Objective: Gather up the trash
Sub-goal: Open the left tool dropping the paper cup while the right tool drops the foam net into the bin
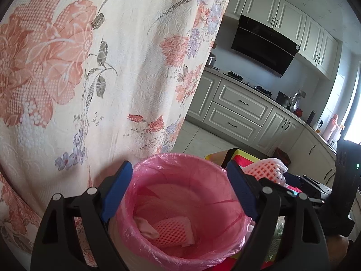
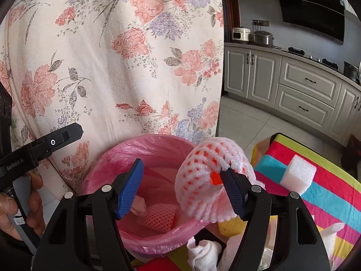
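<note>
Over the pink-lined bin, at its 3 o'clock rim, a light, springy foam fruit net is seen draped on one finger of the wide-spread right tool, best pinched mid-mesh.

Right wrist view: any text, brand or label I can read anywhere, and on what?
"GenRobot.AI" in white on the black arm of the left tongs.
A scrap of label low on that handle: too blurred to read.
Kitchen appliances: markings too small to read.
</note>
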The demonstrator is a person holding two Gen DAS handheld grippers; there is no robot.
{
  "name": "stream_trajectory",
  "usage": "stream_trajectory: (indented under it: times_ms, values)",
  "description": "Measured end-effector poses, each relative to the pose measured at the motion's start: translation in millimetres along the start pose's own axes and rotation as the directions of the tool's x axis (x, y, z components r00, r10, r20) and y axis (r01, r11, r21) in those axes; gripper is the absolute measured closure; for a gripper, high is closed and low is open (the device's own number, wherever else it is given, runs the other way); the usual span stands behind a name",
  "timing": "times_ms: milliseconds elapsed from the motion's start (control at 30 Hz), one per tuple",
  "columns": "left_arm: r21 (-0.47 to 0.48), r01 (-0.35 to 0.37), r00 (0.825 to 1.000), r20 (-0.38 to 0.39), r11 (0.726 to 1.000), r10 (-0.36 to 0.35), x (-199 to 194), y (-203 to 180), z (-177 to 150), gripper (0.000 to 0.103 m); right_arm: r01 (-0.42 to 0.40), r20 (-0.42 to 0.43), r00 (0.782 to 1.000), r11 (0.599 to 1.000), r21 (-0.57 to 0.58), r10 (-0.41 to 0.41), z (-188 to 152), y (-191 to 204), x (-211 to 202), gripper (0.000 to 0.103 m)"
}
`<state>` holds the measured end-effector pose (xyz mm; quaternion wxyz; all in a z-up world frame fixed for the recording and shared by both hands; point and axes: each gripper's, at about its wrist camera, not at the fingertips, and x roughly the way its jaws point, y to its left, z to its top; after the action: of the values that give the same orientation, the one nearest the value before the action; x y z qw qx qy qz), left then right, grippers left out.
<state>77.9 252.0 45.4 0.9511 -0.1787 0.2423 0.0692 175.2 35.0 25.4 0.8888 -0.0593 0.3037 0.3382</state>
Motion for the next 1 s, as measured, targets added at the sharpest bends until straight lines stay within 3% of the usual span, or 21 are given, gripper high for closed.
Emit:
stream_trajectory:
  times_ms: [100,1000]
  values:
    - [-0.005,0.008,1.0,-0.002,1.0,-0.008,-2.3,-2.5,-4.0,0.02,0.001,-0.016,1.0,1.0,-0.003,-0.001,-4.6,-3.4,-2.6,0.032]
    - [-0.018,0.024,0.998,0.067,1.0,-0.023,-48.3,-0.6,1.0,0.02,-0.107,-0.058,0.993,0.985,-0.135,0.1,-4.0,44.1,2.6,0.028]
